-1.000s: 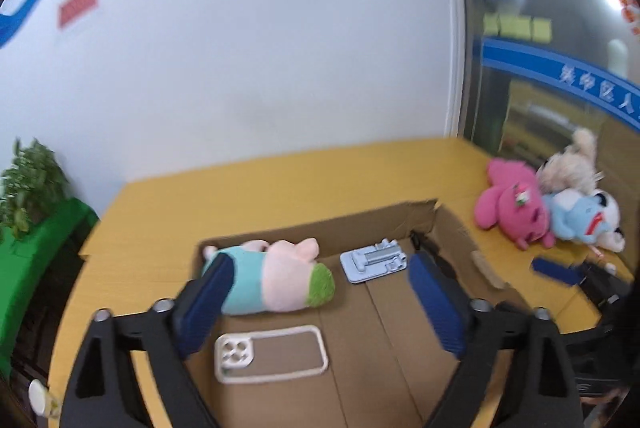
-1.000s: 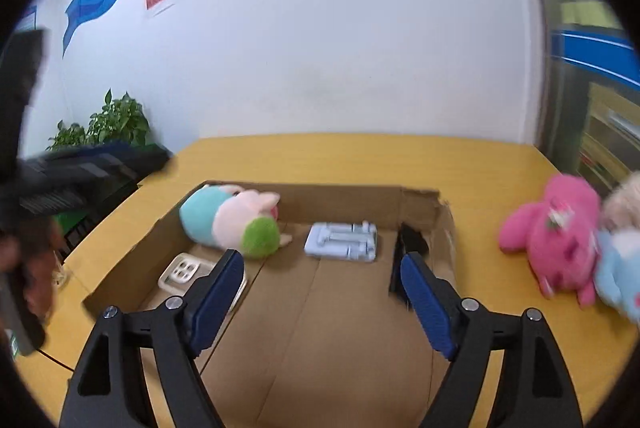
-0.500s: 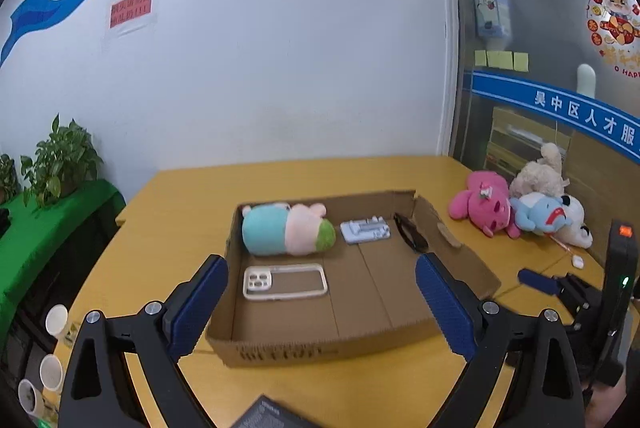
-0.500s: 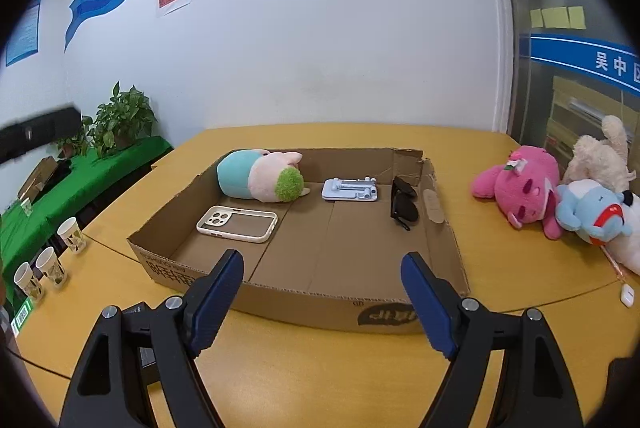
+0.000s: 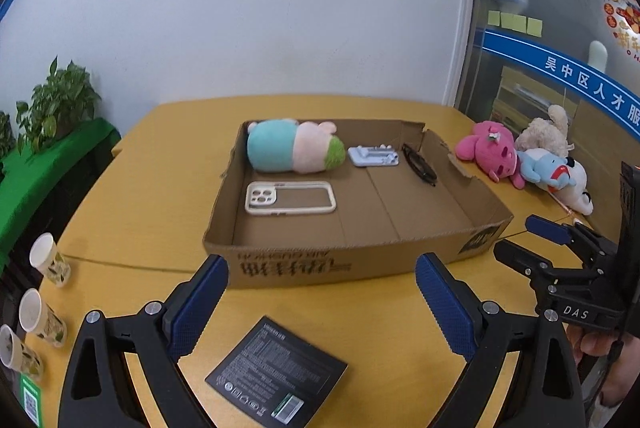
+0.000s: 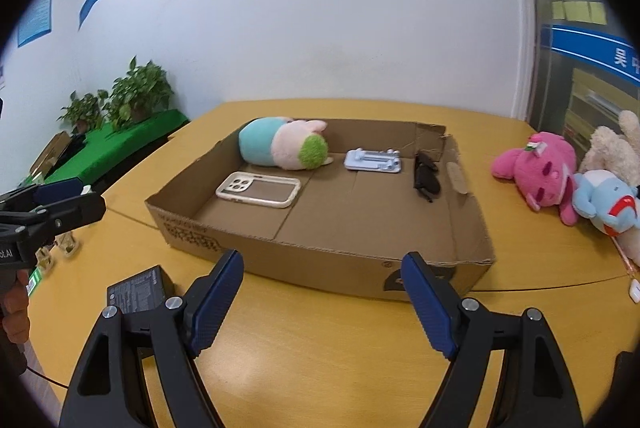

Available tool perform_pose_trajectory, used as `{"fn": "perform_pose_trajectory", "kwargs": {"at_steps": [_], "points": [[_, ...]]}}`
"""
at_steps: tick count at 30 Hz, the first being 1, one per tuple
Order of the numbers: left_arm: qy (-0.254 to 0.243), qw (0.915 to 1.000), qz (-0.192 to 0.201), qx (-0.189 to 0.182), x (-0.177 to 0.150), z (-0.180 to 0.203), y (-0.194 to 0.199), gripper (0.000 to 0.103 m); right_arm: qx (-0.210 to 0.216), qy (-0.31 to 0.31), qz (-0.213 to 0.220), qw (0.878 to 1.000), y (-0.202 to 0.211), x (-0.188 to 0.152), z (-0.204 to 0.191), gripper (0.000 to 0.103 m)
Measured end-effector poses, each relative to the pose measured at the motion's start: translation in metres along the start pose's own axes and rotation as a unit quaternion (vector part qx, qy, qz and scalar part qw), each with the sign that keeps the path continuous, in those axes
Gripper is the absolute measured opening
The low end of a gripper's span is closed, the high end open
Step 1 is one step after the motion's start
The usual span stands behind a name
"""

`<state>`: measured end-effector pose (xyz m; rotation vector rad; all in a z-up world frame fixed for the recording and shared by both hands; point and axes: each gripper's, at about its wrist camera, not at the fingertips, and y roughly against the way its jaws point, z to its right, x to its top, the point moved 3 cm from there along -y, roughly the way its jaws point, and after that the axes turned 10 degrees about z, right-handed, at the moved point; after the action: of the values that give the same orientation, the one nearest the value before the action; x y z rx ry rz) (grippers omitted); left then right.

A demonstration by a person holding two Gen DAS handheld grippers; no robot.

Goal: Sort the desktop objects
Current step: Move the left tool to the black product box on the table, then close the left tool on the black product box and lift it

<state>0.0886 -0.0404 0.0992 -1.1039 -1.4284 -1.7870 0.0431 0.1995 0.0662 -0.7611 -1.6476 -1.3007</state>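
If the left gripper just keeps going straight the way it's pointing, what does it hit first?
Most likely the near wall of the cardboard box. The open left gripper points at that printed wall across bare table; the black packet lies lower, under the fingers. Height is hard to judge, so it might skim over the rim.

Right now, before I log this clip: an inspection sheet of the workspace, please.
Surface: yellow table.
Job's things: cardboard tray holds plush pillow, phone case, blue stand, sunglasses; black box lies outside, near the left gripper.
Clutter: plush toys, paper cups.
Grippers: left and right gripper open, empty.
Cables: thin cord at the table edge.
Surroundings: white wall, potted plants, glass partition.
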Motion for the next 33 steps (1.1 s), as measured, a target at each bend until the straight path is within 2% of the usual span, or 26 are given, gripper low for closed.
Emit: {"fn": "perform_pose_trajectory", "kwargs": {"at_steps": [6, 9, 11, 12, 13, 16, 18, 21, 23, 24, 25, 27, 30, 33], "points": [[0.052, 0.9969, -0.058, 0.012, -0.046, -0.051, -0.011, 0.096, 0.089, 0.024, -0.043, 0.995, -0.023, -0.017, -0.034, 0.081], [0.094, 0.9916, -0.088, 0.005, -0.074, -0.077, -0.017, 0.096, 0.143, 0.042, -0.072, 0.986, -0.034, -0.032, -0.055, 0.081], [0.129, 0.9857, -0.108, -0.003, -0.092, -0.093, -0.021, 0.093, 0.189, 0.035, -0.102, 0.976, -0.042, -0.046, -0.069, 0.081], [0.142, 0.9825, -0.120, -0.005, -0.102, -0.099, -0.024, 0.089, 0.209, 0.033, -0.112, 0.971, -0.045, -0.051, -0.077, 0.081], [0.150, 0.9802, -0.129, -0.004, -0.108, -0.104, -0.027, 0.080, 0.229, 0.040, -0.122, 0.965, -0.049, -0.060, -0.088, 0.081], [0.183, 0.9690, -0.165, -0.025, -0.128, -0.110, -0.038, 0.067, 0.264, 0.056, -0.146, 0.952, -0.059, -0.075, -0.110, 0.081], [0.189, 0.9659, -0.173, -0.035, -0.134, -0.107, -0.044, 0.065, 0.286, 0.056, -0.157, 0.944, -0.066, -0.081, -0.120, 0.081], [0.185, 0.9667, -0.173, -0.040, -0.135, -0.098, -0.052, 0.061, 0.303, 0.054, -0.167, 0.937, -0.072, -0.086, -0.126, 0.081], [0.173, 0.9667, -0.175, -0.070, -0.130, -0.082, -0.062, 0.057, 0.318, 0.049, -0.178, 0.930, -0.071, -0.091, -0.126, 0.081], [0.158, 0.9684, -0.177, -0.077, -0.126, -0.071, -0.068, 0.056, 0.323, 0.048, -0.179, 0.928, -0.068, -0.092, -0.125, 0.086], [0.136, 0.9710, -0.179, -0.080, -0.121, -0.058, -0.075, 0.056, 0.310, 0.053, -0.174, 0.933, -0.065, -0.094, -0.122, 0.086], [0.110, 0.9702, -0.190, -0.102, -0.113, -0.036, -0.088, 0.055, 0.294, 0.054, -0.171, 0.939, -0.057, -0.094, -0.105, 0.086], [0.112, 0.9593, -0.204, -0.160, -0.106, -0.010, -0.101, 0.055, 0.280, 0.030, -0.166, 0.945, -0.041, -0.098, -0.071, 0.086], [0.091, 0.9586, -0.216, -0.162, -0.109, 0.011, -0.108, 0.057, 0.237, 0.040, -0.169, 0.956, -0.029, -0.107, -0.044, 0.086]]}}
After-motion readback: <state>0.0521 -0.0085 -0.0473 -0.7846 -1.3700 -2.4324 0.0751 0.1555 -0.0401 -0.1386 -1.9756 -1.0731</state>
